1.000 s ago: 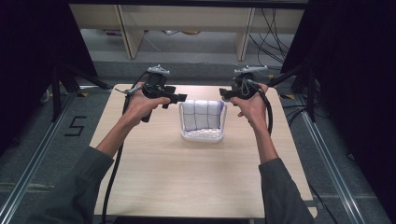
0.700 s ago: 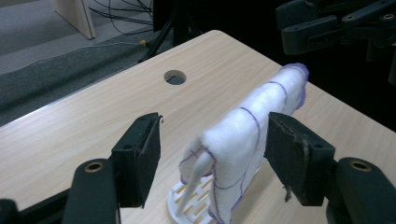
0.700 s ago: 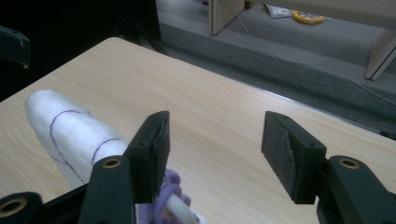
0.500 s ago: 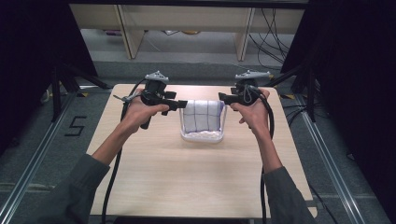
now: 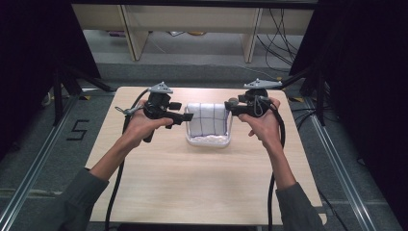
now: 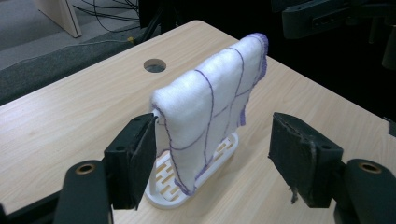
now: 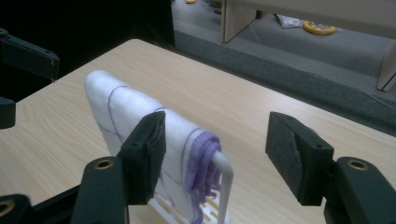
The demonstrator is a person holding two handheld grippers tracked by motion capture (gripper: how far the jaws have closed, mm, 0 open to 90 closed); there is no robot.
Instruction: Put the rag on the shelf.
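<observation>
A white cloth (image 5: 207, 118) with purple grid lines hangs folded over a white plastic rack (image 5: 208, 141) at the middle of the wooden table. My left gripper (image 5: 188, 115) points at its left end and my right gripper (image 5: 230, 105) at its right end. In the left gripper view the cloth (image 6: 210, 102) stands between the open jaws of the left gripper (image 6: 215, 135), and the pads do not press on it. In the right gripper view the cloth (image 7: 126, 112) and the rack's rail (image 7: 224, 172) stand between the open jaws of the right gripper (image 7: 215, 140). Both pairs of jaws have just been opening.
The table (image 5: 202, 192) has a round cable hole (image 6: 154, 65) at its far side. Wooden shelf legs (image 5: 252, 33) and loose cables lie on the floor behind it. Black stands flank the table's far corners.
Both grippers have drawn a little toward the near side, level with the two ends of the cloth, and their jaws stand wider. The cloth and rack have not moved.
</observation>
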